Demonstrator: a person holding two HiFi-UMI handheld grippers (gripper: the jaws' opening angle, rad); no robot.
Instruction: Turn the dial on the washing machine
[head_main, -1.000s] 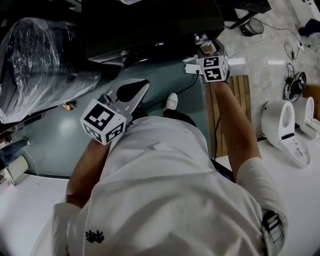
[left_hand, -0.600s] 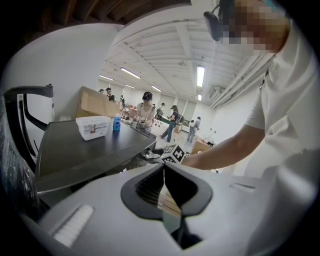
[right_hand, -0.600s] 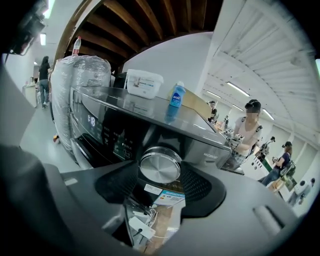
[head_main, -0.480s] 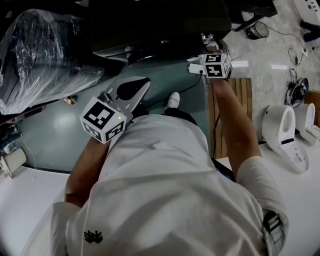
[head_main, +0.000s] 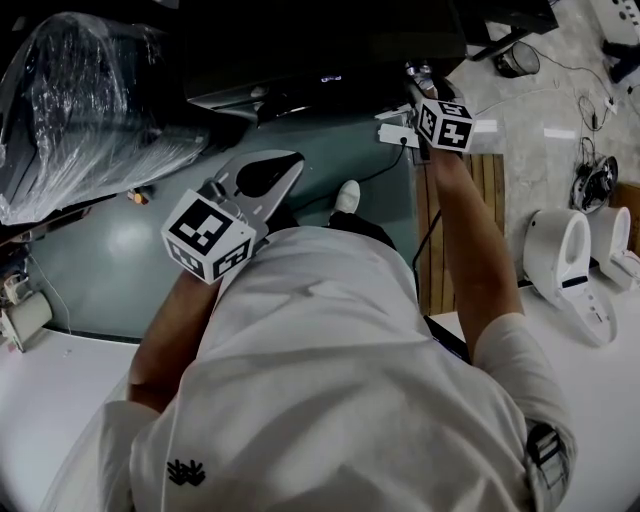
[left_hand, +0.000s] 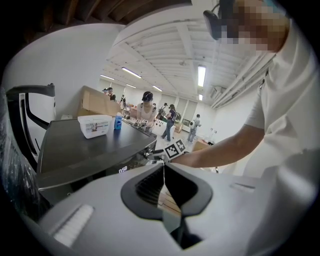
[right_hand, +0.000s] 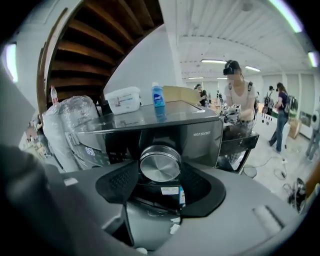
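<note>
The round brushed-metal dial sits at centre frame on the front panel of the glossy black washing machine. The right gripper is clamped on the dial, one dark pad against each side. The left gripper is closed with its jaw tips meeting on nothing, at lower centre frame.

My right gripper has its jaws pressed against both sides of the round silver dial on the black washing machine. A white lidded tub and a blue bottle stand side by side on the washing machine's top. A plastic-wrapped bundle sits left of the washing machine.
</note>
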